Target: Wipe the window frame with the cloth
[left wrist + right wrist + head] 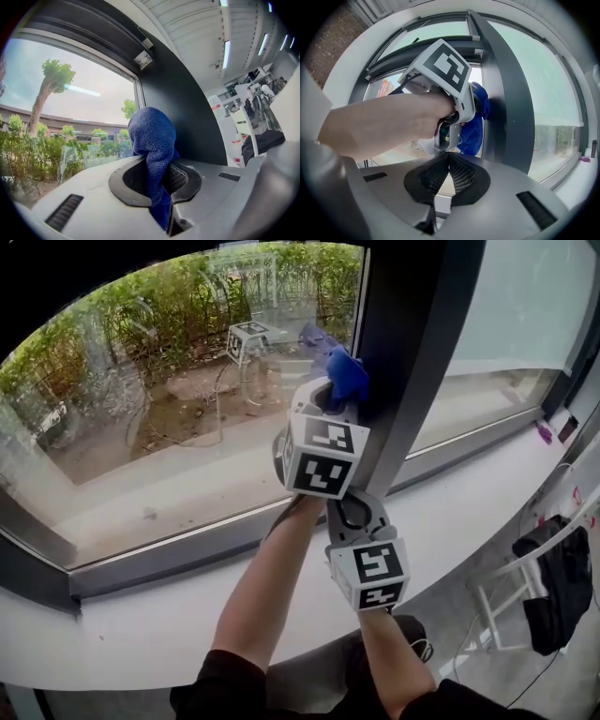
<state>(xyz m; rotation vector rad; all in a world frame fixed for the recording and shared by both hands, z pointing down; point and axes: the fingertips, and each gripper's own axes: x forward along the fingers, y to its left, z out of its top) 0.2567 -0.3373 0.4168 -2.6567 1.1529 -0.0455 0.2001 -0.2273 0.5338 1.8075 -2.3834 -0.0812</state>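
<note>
Here our only print is the black-and-white square markers (325, 457). Our left gripper (337, 397) pinches the blue cloth (349, 376) against the dark window frame (412, 352). Our right gripper (354, 514), jaws together and empty, sits just below. A black garment (553, 582) hangs at right.

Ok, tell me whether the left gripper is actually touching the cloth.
Touching. The left gripper view shows the left gripper with its jaws closed on the blue cloth, which bunches up above them.

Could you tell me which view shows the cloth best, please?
Left gripper view: the cloth sits central, clamped in the left tool. The head and right gripper views show only parts beside the frame.
</note>
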